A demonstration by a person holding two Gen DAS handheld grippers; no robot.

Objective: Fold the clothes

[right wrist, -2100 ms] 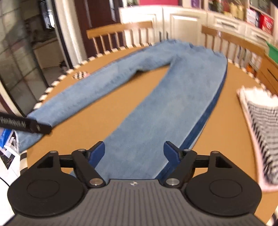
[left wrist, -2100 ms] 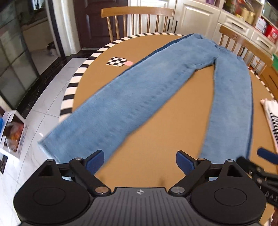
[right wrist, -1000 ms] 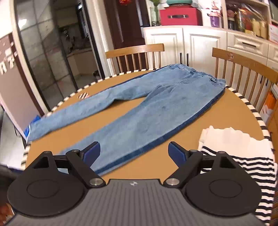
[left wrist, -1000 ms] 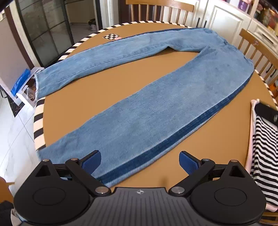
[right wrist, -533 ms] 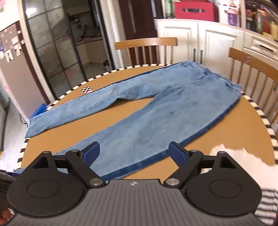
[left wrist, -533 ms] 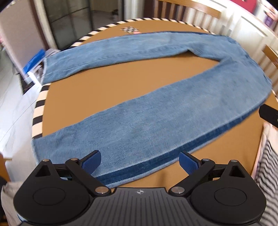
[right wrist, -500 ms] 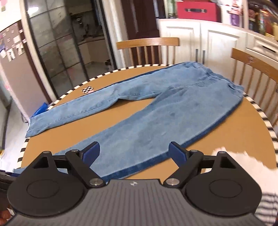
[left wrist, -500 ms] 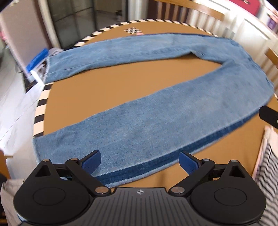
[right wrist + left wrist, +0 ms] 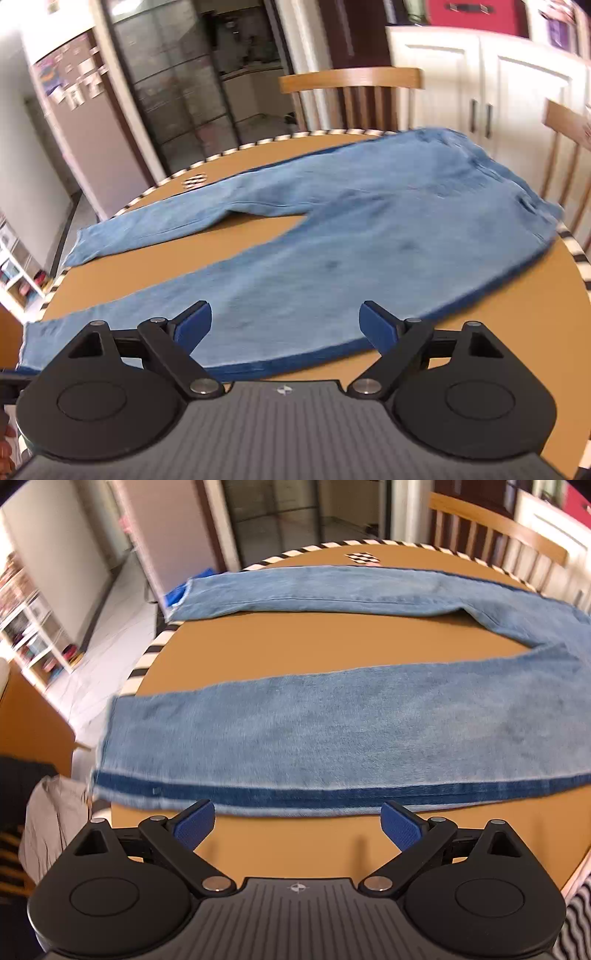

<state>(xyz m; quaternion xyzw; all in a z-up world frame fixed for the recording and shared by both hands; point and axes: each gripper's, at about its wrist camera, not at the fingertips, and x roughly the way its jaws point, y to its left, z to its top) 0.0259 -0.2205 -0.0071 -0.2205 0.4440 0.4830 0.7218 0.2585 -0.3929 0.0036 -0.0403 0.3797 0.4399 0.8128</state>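
Two hand-held grippers [image 9: 297, 821] [image 9: 284, 326] wide open, empty, faded denim jeans [image 9: 332, 731] flat, round table [image 9: 295, 646].

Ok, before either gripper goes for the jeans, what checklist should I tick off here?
1. Left gripper open and holding nothing: ok.
2. Right gripper open and holding nothing: ok.
3. Jeans lie flat, legs spread apart, not yet folded: ok.
4. Near leg's edge just ahead of the left fingers: ok.
5. Both leg hems overhang the round table rim: not ok.
6. Striped garment clear of the jeans: cannot tell.
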